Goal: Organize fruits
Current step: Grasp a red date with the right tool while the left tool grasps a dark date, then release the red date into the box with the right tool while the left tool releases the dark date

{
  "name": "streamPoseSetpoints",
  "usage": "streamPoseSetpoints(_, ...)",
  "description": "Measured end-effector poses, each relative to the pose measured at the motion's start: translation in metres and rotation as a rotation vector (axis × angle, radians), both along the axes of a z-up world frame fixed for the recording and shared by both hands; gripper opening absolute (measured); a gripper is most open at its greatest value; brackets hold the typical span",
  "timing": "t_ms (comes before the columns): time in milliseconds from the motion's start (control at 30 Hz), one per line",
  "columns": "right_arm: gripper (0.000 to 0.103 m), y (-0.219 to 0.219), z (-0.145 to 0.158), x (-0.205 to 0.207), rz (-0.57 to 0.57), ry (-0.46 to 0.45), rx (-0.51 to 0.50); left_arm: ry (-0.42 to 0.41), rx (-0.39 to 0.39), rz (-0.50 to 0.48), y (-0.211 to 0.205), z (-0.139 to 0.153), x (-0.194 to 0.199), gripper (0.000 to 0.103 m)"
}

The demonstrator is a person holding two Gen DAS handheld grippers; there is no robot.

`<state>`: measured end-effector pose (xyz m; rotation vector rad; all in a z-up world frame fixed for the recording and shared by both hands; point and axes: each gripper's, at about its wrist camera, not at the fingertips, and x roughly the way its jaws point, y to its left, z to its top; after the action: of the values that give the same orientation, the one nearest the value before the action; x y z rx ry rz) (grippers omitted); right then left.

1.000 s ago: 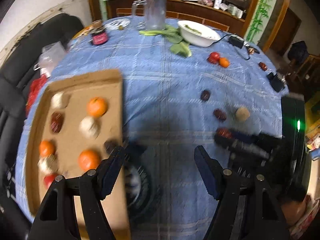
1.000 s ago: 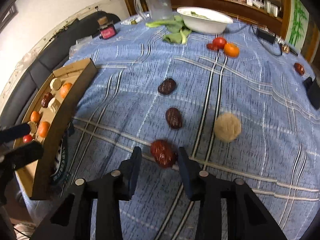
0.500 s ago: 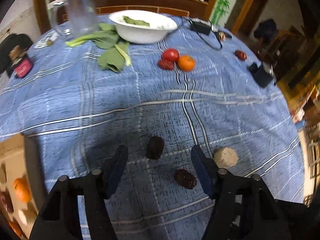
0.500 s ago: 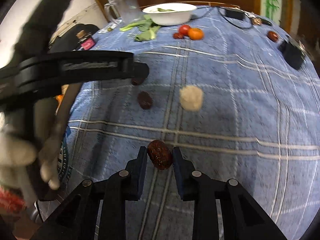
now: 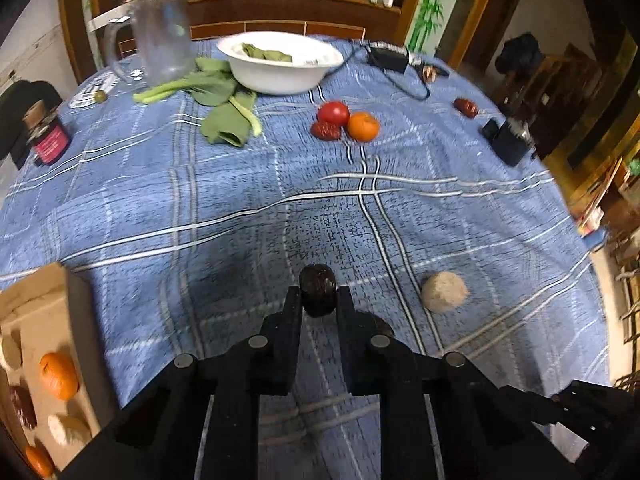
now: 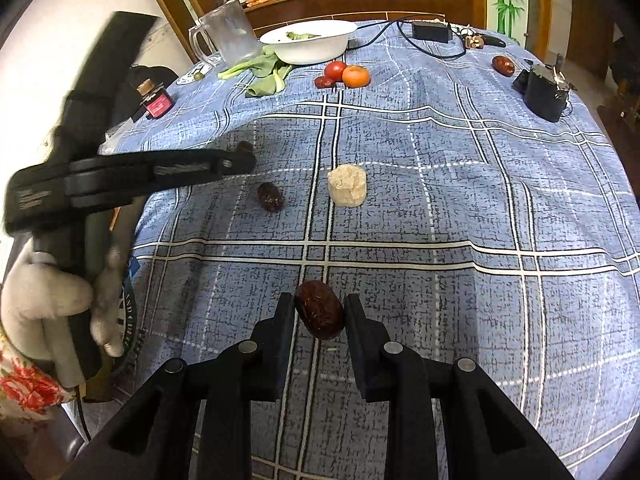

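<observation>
1. Dates: I see a dark, wrinkled one (image 5: 317, 290) clamped between my left gripper's (image 5: 318, 304) fingers, over the blue checked tablecloth (image 5: 240, 184).
2. My right gripper (image 6: 319, 314) is closed on a glossy reddish-brown date (image 6: 319, 309) above the cloth.
3. A third date (image 6: 270, 197) lies near a pale lump (image 6: 347, 185).
4. The cardboard tray (image 5: 48, 320) is cut off at the frame's edge; its fruits are blurred.

We count five dates: one (image 5: 318, 290) in the left hand-held gripper, one (image 6: 320, 309) in the right, one (image 6: 271, 197) loose on the blue cloth, one (image 6: 324, 81) by the tomato, one (image 6: 503, 65) far right. We also see one tomato (image 6: 335, 70), one orange (image 6: 355, 76), one pale lump (image 6: 347, 185), and one white bowl (image 6: 308, 46).
</observation>
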<state>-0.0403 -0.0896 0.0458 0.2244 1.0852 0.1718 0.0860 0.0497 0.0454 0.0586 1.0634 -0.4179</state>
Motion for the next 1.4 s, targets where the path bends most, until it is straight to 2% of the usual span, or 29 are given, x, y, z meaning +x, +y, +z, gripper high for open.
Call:
streamPoseSetpoints(300,0.028,0.024,0.023,-0.011,0.049,-0.046,-0.003,-0.06,-0.095,0.094,0.053,0.046,-0.055,0.016)
streamPoseSetpoints(567,0.028,0.092,0.053,-0.006,0.208,-0.12,0.056,-0.129,-0.037,0.24,0.136,0.073,-0.117,0.016)
streamPoseSetpoints(767,0.028,0.163,0.06,-0.005,0.373,-0.135,0.084,-0.087,-0.023,0.404,0.215,0.061,-0.152,0.016)
streamPoseSetpoints(933,0.028,0.213,0.049,-0.014,0.495,-0.112,0.081,-0.023,-0.003,0.482,0.255,0.041,-0.167,0.016)
streamPoseSetpoints(1100,0.028,0.242,0.032,-0.019,0.565,-0.075,0.061,0.029,0.035,0.507,0.271,0.024,-0.171,0.017)
streamPoseSetpoints(1200,0.029,0.253,0.018,-0.019,0.584,-0.036,0.045,0.052,0.085,0.492,0.271,0.014,-0.166,0.017)
streamPoseSetpoints(1400,0.029,0.265,0.003,-0.022,0.604,0.007,0.019,0.071,0.078,0.478,0.272,0.009,-0.157,0.017)
